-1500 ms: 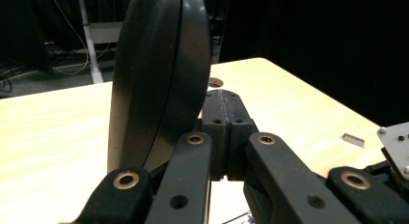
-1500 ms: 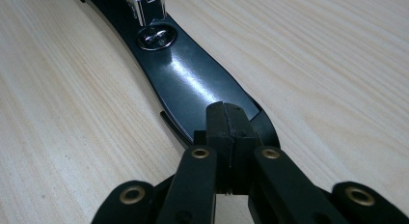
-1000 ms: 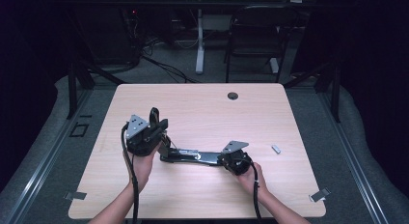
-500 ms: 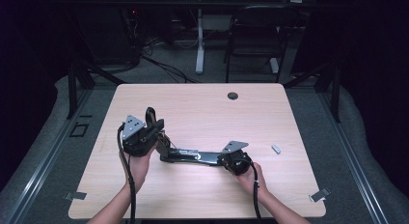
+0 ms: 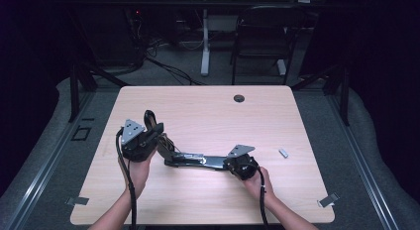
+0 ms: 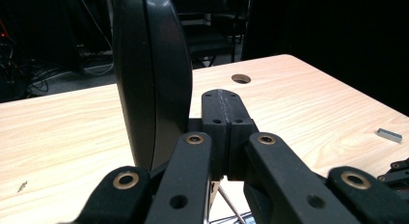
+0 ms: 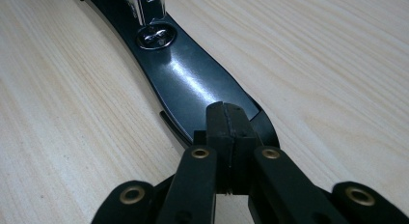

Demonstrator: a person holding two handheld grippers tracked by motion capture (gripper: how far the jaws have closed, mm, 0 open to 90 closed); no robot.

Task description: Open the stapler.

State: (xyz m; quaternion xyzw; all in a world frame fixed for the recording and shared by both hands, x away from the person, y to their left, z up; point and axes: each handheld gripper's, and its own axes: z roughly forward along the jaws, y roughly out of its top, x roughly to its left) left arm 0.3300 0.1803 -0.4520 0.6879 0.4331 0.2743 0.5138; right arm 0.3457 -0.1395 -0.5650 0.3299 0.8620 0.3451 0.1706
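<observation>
The pale wooden desk (image 5: 208,111) carries a black opened-out stapler (image 5: 198,159) at lower centre of the high view, with bare room on every side and the edges well off. Its base (image 7: 188,79) lies flat while the lid (image 6: 149,79) stands upright at the left, probably to expose the magazine. The left tongs (image 6: 223,113) are pressed together beside the lid; the right tongs (image 7: 228,122), pressed together, bear on the base's end, apparently steadying it. A small metal staple strip (image 5: 283,152) lies apart, at the right.
</observation>
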